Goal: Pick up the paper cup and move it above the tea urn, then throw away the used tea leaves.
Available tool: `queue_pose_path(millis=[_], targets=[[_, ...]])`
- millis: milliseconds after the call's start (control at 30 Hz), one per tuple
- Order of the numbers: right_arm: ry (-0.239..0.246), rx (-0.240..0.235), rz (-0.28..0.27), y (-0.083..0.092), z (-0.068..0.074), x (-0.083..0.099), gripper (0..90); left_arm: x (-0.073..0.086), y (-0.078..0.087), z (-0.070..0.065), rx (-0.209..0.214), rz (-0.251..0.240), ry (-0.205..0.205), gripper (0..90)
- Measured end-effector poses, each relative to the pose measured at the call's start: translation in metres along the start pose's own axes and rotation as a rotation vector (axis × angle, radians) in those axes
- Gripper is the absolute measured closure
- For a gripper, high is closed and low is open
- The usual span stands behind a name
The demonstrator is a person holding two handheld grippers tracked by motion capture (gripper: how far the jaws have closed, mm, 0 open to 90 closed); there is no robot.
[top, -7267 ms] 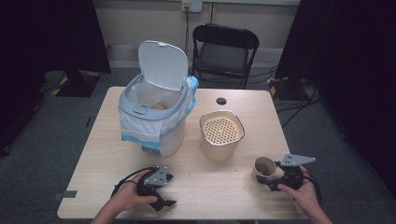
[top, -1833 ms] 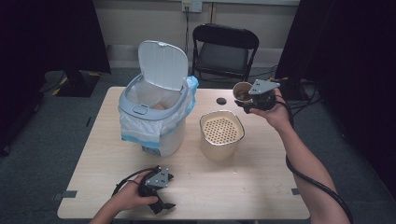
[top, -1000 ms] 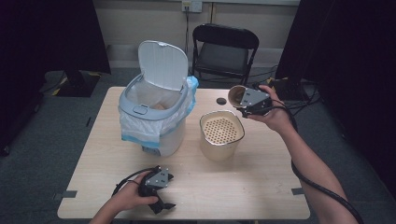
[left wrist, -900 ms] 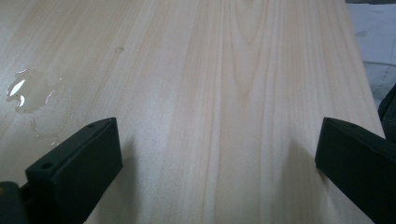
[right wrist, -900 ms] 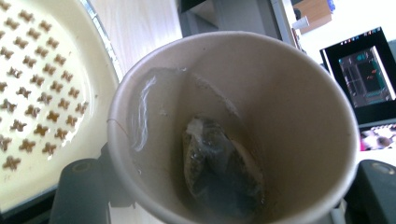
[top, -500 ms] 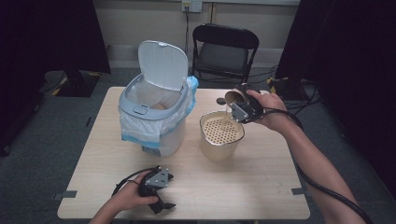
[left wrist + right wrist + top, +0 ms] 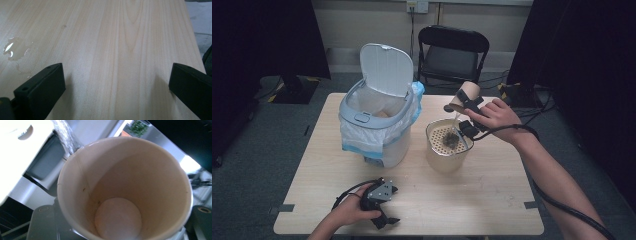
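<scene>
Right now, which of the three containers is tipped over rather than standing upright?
The paper cup in the right tool, tilted above the beige strainer bucket. The white bin and the bucket stand upright.

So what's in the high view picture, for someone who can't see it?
The right claw tips a tan paper cup over a cream perforated strainer pot, liquid streaming down. A white open-lidded bin stands beside it; the left claw rests on the wooden table.
</scene>
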State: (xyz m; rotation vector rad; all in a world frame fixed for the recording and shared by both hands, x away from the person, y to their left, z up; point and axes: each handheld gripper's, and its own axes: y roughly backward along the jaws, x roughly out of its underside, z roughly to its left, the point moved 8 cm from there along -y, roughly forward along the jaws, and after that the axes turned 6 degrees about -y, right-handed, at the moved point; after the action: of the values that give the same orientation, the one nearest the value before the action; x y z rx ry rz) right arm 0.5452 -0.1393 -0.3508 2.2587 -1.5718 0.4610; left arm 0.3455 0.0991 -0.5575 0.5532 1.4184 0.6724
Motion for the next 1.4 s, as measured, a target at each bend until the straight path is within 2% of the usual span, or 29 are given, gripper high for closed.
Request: queue_pose_path(millis=[67,167,200,233,267,333,367,500,533,567,633,667,733,967,1100,1400], targets=[[-0.068,-0.038,-0.006,-0.001,0.0,0.0,28.3,0.0,0.0,0.0,0.0,0.0,0.0,0.0],[-0.329,-0.136,-0.01,-0.002,0.002,0.006,28.0,0.0,-0.001,0.0,-0.007,-0.007,0.003,0.0],[-0.444,-0.196,-0.025,-0.004,0.004,0.008,28.1,0.0,-0.001,0.0,-0.006,-0.007,0.001,0.0],[-0.542,-0.228,-0.042,-0.004,0.005,0.01,28.0,0.0,-0.001,0.0,-0.006,-0.006,0.002,0.0],[-0.647,-0.28,-0.055,-0.004,0.008,0.013,28.0,0.0,-0.001,0.0,-0.007,-0.006,0.002,0.0],[-0.761,-0.336,-0.084,-0.005,0.011,0.015,28.0,0.0,-0.001,0.0,-0.006,-0.006,0.001,0.0],[-0.853,-0.385,-0.096,-0.005,0.015,0.015,28.0,0.0,-0.001,0.0,-0.007,-0.006,0.002,0.0],[-1.051,-0.487,-0.126,-0.004,0.023,0.016,27.8,0.0,-0.001,0.0,-0.007,-0.006,0.001,0.0],[-1.083,-0.505,-0.13,-0.004,0.025,0.016,27.8,0.0,-0.001,0.0,-0.007,-0.007,0.001,0.0],[-1.141,-0.541,-0.141,-0.004,0.026,0.016,27.8,0.0,0.0,0.0,-0.005,-0.002,0.0,0.0],[-1.206,-0.56,-0.139,-0.005,0.028,0.017,27.8,0.0,0.0,0.0,-0.006,-0.002,-0.001,0.0],[-1.256,-0.582,-0.149,-0.005,0.028,0.018,27.8,0.0,0.0,0.0,-0.006,-0.002,0.0,0.0],[-1.322,-0.601,-0.151,-0.006,0.027,0.019,27.9,0.0,0.0,0.0,-0.006,-0.002,0.0,0.0],[-1.479,-0.66,-0.139,-0.011,0.03,0.026,27.8,0.0,0.0,0.0,-0.004,0.003,0.003,0.0],[-1.471,-0.668,-0.117,-0.012,0.033,0.028,27.7,0.0,0.0,0.0,-0.006,-0.002,0.001,0.0],[-1.57,-0.685,-0.144,-0.012,0.03,0.03,27.7,0.0,0.0,0.0,-0.008,-0.001,0.001,0.0]])
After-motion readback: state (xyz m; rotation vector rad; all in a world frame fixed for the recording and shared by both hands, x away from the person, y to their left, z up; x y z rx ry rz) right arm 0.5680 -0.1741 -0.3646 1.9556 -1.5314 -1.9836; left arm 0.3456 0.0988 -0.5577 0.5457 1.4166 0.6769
